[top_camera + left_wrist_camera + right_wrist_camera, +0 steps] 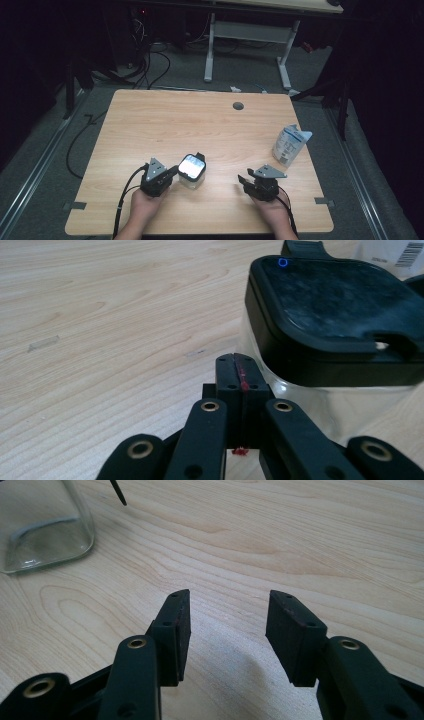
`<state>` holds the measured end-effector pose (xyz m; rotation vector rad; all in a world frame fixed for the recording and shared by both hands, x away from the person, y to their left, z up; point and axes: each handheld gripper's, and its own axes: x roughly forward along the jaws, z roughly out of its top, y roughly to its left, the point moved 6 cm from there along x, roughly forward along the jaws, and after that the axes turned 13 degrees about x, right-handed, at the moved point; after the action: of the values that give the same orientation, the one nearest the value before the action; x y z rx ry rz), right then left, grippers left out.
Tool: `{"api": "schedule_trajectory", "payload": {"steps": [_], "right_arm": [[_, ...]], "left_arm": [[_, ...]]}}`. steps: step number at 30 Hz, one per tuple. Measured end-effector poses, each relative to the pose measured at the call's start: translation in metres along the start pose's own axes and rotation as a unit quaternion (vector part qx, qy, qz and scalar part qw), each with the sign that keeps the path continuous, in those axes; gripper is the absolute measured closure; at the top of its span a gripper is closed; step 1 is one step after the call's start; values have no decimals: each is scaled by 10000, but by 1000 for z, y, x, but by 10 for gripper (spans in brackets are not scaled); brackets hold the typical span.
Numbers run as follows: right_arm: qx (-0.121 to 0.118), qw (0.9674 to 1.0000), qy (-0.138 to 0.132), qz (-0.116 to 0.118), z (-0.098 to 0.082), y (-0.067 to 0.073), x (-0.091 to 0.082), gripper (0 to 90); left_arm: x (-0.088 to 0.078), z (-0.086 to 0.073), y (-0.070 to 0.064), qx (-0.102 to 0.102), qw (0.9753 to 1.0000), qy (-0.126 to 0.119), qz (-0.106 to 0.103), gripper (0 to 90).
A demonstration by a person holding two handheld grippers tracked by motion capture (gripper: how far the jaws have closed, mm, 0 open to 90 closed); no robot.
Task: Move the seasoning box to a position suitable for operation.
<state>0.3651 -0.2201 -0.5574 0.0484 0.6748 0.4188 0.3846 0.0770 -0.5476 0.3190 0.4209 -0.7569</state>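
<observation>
1. Jar: 1 clear glass container with rounded corners and a square black lid, standing upright on the table near its front edge, between the 2 grippers and closer to the left one. The lid looks like matte plastic with a raised rim and a notch on 1 side; in the high view its top reflects light.
2. Left gripper: 1 black tool held in the person's left hand, with a grey three-cornered plate on top. Its 2 jaws are pressed fully together with nothing between them, and a red mark runs along their seam. The tips sit just beside the jar's glass wall; contact cannot be told.
3. Right gripper: 1 black tool in the right hand, well apart from the jar. Its 2 flat, ribbed pads stand wide apart over bare wood, holding nothing.
4. Table: 1 light wood-grain top with rounded corners and 1 round grey cable hole near the far edge.
5. Pouch: 1 white and blue packet with a barcode, standing near the right edge.
</observation>
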Motion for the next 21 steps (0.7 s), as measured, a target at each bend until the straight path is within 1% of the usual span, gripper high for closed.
{"api": "schedule_trajectory", "payload": {"steps": [2, 5, 7, 10, 13, 14, 21], "right_arm": [[8, 10000, 5, -7, 0, -1, 0, 523], [27, 10000, 8, -16, 0, -1, 0, 516], [53, 10000, -1, -27, 0, -2, 0, 507], [48, 10000, -21, -42, 1, -3, -1, 492], [47, 10000, -26, -32, 1, -4, -1, 490], [43, 10000, -34, -29, 1, -5, -1, 487], [84, 10000, -43, -19, 2, -5, -1, 485]], "left_arm": [[0, 0, -1, -3, 10000, -8, -8, 900], [-2, 0, -5, 45, 10000, -10, -63, 900], [-3, 1, -9, 126, 9999, 6, -115, 899], [-4, 1, -14, 186, 9996, 14, -224, 885], [-7, 1, -20, 253, 9993, 6, -279, 882], [-9, 1, -24, 279, 9991, -7, -307, 882], [-12, 0, -33, 302, 9987, -27, -420, 882]]}}
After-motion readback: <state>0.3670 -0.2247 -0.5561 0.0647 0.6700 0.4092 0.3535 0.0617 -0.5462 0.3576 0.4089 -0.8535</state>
